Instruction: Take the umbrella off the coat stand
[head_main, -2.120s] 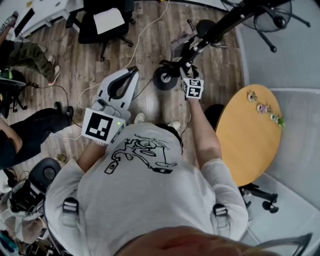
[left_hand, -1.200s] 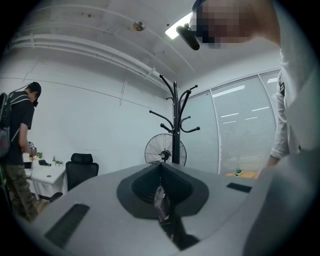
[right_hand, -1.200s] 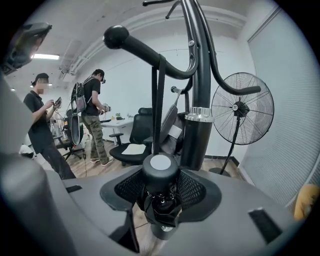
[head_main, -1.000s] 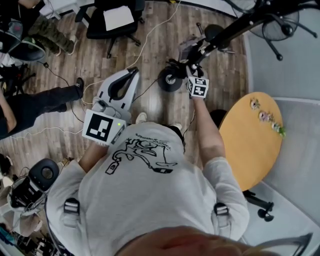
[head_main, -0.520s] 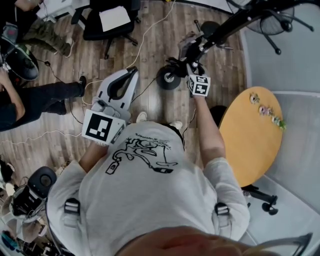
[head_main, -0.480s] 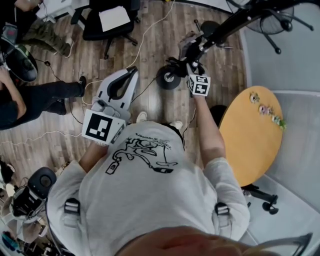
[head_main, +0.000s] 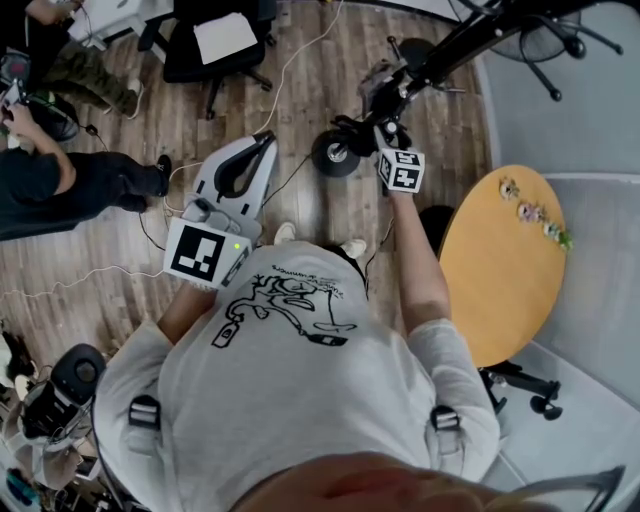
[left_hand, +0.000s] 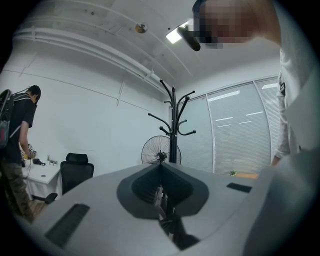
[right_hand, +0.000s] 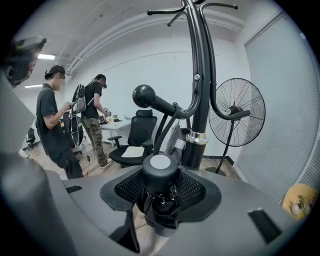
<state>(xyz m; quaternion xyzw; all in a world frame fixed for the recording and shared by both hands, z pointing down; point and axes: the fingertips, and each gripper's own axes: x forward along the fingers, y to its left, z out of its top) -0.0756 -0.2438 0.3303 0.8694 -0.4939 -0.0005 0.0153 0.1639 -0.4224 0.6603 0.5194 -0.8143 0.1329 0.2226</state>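
Wood floor (head_main: 450, 125): fan (right_hand: 236, 112), chair (right_hand: 134, 146) nr coat stand (right_hand: 201, 75).

Wood-plank floor (head_main: 300, 100) from above, crossed by a white cable (head_main: 288, 68). At right, a round yellow counter (head_main: 490, 285) with small figurines (head_main: 530, 212) in a row near its far edge. At top, a black office chair (head_main: 215, 45) with a white sheet on its seat. At left, a person (head_main: 60, 185) in dark clothes. In the right gripper view, a black pedestal fan (right_hand: 237, 112) beside a pale blind, and a second person (right_hand: 95, 117) at a white desk (right_hand: 117, 125).
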